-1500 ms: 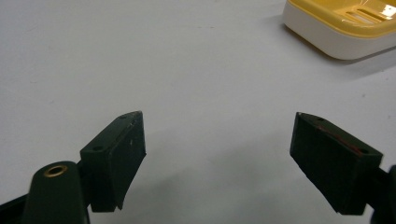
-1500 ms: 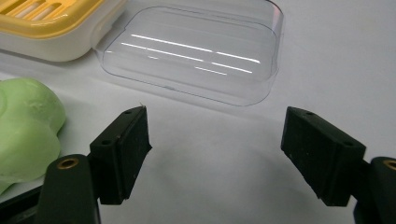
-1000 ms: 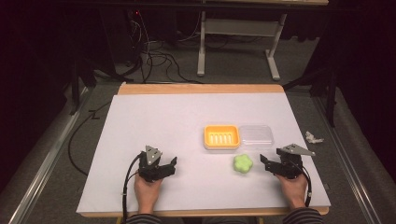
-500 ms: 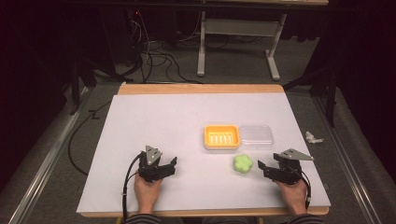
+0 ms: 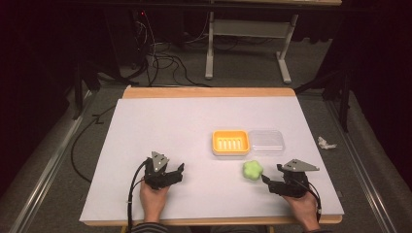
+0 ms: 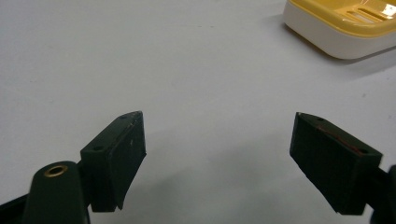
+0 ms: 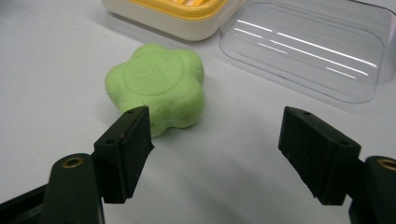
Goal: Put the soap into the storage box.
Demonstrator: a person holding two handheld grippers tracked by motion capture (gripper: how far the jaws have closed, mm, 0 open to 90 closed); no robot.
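Soap is what I am going for, a green flower-shaped soap [image 5: 252, 170] lying flat on the white table [image 5: 170, 136]. From the high view, it sits just in front of and a bit to the left of my right gripper [image 5: 268, 180], very near its tips. My left gripper [image 5: 179, 170] is well apart from it, over on the other side, so my right hand is the nearer 1. Behind the soap is the yellow soap dish [image 5: 231, 142], and the clear lid [image 5: 266, 141] lies touching the dish on its right.

From the left gripper view, my 2 black jaws are spread wide with nothing between them but bare table. A corner of the yellow soap dish [image 6: 341, 28] peeks in at the top right.

From the right gripper view, my jaws are wide apart too and hold nothing. The soap [image 7: 156, 88] is ahead and to the left, close by my left jaw but not between the 2. It is round-ish, with no long side. I think I must slide a little left and forward so the jaws go around it. The clear lid [image 7: 308, 49] is ahead on the right.
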